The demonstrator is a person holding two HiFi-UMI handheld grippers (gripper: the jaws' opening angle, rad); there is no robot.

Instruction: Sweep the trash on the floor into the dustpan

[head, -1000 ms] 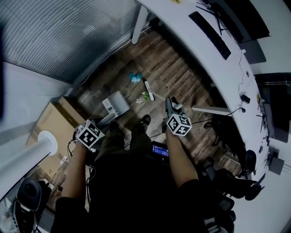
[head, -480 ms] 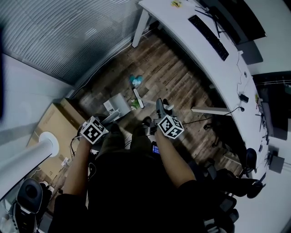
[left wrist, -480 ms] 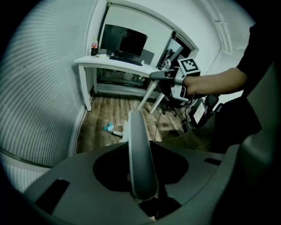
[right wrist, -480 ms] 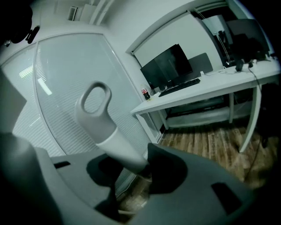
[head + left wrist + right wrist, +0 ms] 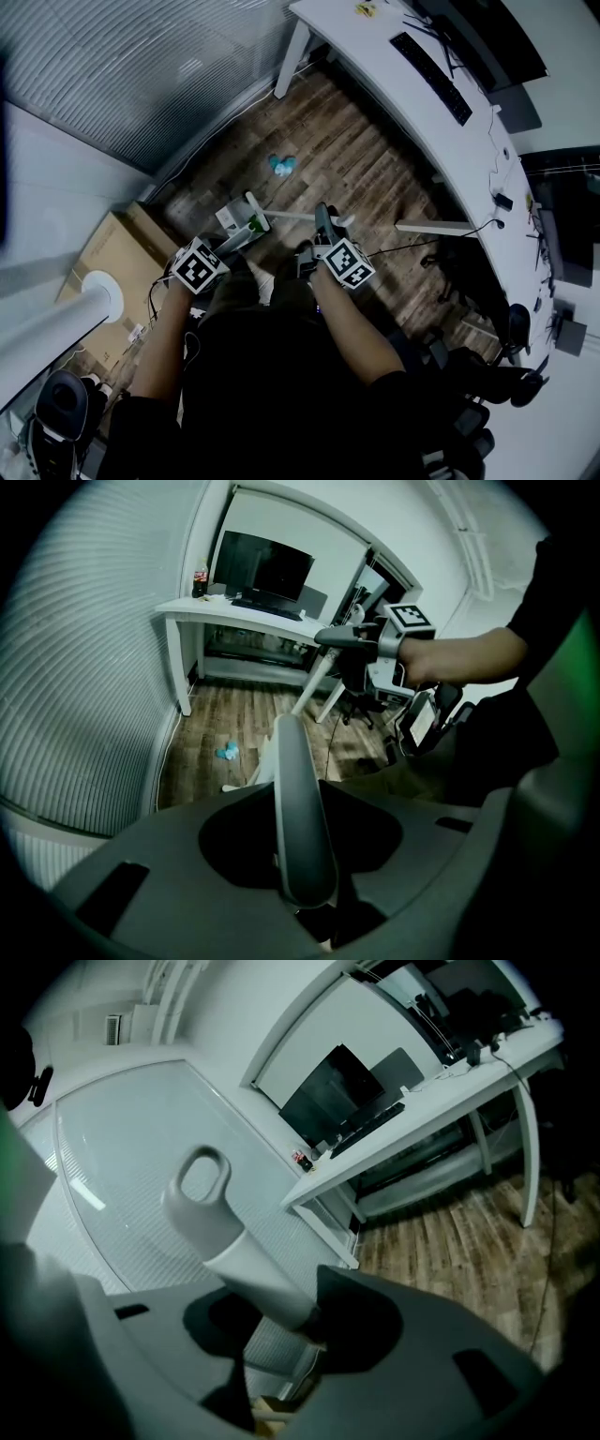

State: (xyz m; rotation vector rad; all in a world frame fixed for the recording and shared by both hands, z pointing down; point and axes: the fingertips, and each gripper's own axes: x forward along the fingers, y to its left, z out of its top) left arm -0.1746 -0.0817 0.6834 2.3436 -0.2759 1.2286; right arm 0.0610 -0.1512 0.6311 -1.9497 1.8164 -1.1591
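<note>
Since a second ago the right gripper [image 5: 281, 1321] has swept its broom leftward across the floor, and the white broom head [image 5: 253, 210] now rests beside the dustpan mouth, with a scrap of green trash [image 5: 256, 225] against it; whether the scrap is inside yet cannot be told. That gripper is clamped on the pale grey plastic broom handle [image 5: 225, 1241], its hang-loop end sticking up past the jaws. The left gripper [image 5: 302, 850] is closed round the grey curved dustpan handle [image 5: 298, 799], holding the grey-white upright dustpan [image 5: 236, 217] on the dark wood-plank floor [image 5: 356, 159]. A crumpled blue piece of trash [image 5: 280, 165] lies well apart, beyond the broom head toward the ribbed wall, so the right gripper looks better placed to fetch it.
</note>
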